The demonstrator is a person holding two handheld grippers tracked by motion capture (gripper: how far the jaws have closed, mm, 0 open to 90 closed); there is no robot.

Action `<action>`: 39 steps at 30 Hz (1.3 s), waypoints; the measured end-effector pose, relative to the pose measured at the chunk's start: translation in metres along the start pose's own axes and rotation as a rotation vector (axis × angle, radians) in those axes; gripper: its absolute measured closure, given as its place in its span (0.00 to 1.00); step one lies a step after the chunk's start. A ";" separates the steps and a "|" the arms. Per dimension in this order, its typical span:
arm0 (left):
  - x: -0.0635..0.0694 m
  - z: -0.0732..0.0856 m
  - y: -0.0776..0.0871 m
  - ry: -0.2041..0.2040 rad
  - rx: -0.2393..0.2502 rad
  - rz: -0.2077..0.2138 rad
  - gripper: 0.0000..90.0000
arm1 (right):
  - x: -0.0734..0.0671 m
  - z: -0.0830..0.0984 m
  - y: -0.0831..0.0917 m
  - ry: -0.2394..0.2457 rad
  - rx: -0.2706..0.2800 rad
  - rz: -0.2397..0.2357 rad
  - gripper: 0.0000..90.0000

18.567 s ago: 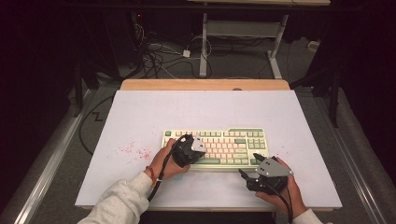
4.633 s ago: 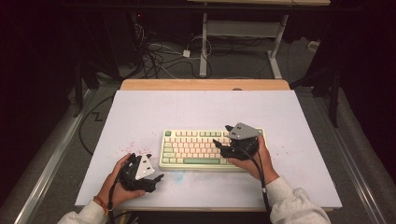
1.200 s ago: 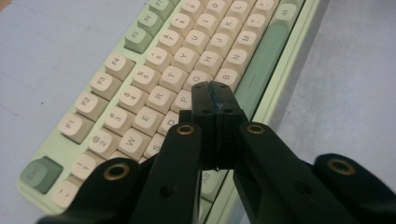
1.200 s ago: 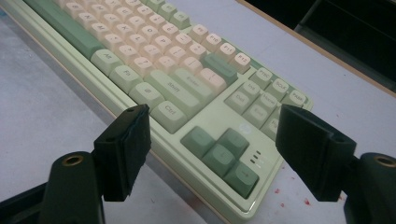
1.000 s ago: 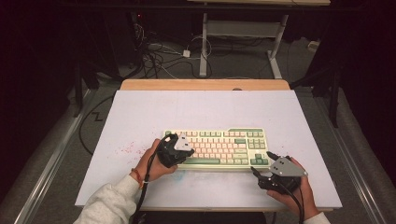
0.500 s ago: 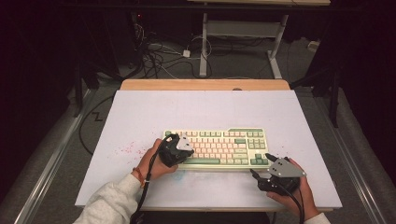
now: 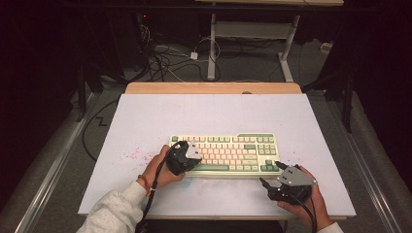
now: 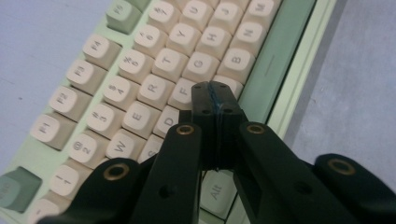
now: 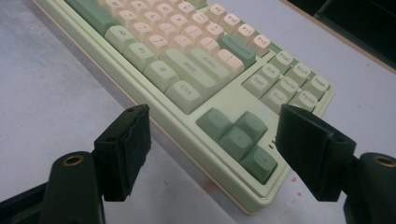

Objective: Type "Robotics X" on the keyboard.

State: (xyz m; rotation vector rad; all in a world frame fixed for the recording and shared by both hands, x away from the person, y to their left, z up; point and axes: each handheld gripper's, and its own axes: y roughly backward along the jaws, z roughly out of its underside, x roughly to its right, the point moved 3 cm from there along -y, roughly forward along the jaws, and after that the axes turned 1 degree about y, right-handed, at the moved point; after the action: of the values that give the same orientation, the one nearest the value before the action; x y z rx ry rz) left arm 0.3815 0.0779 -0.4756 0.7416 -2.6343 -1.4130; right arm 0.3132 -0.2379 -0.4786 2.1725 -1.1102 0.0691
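- Keyboard (image 7: 224, 154) flat near the counter's (image 7: 145, 116) front edge, a little right of centre, unmoved against the second-old view.
- Left tongs (image 8: 212, 93) pressed together, tips down among the lower-left letter keys by the space bar (image 8: 271, 65), same spot as half a second back: likely a key press in hand.
- Right tongs (image 9: 212, 144) spread apart, empty, waiting off the keyboard's front-right corner.

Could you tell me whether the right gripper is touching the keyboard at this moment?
Apart. In the right gripper view, the right gripper holds its jaws open short of the keyboard, with bare table between the near jaw and the keyboard's front edge.
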 end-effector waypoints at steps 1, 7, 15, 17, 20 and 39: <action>0.000 0.000 0.000 -0.002 -0.002 -0.005 0.97 | 0.000 0.000 -0.001 0.002 -0.004 -0.002 0.30; 0.001 -0.001 0.009 -0.001 0.026 -0.020 0.97 | 0.000 0.000 0.000 0.005 0.000 0.002 0.30; -0.003 0.004 0.017 0.008 0.052 -0.047 0.93 | -0.001 -0.001 0.001 0.006 0.000 0.006 0.30; -0.005 0.005 0.019 0.008 0.055 -0.056 0.92 | 0.000 -0.001 0.001 0.004 0.003 0.011 0.30; -0.007 0.008 0.023 0.015 0.063 -0.064 0.91 | 0.001 -0.001 0.001 0.002 0.002 0.012 0.30; -0.007 0.039 0.043 0.046 0.153 -0.151 0.49 | -0.001 -0.002 0.002 0.007 0.010 0.008 0.30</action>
State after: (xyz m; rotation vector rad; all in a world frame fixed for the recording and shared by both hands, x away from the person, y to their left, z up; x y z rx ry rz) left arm 0.3611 0.1306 -0.4627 0.9964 -2.7251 -1.2190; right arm 0.3120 -0.2373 -0.4766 2.1745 -1.1173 0.0860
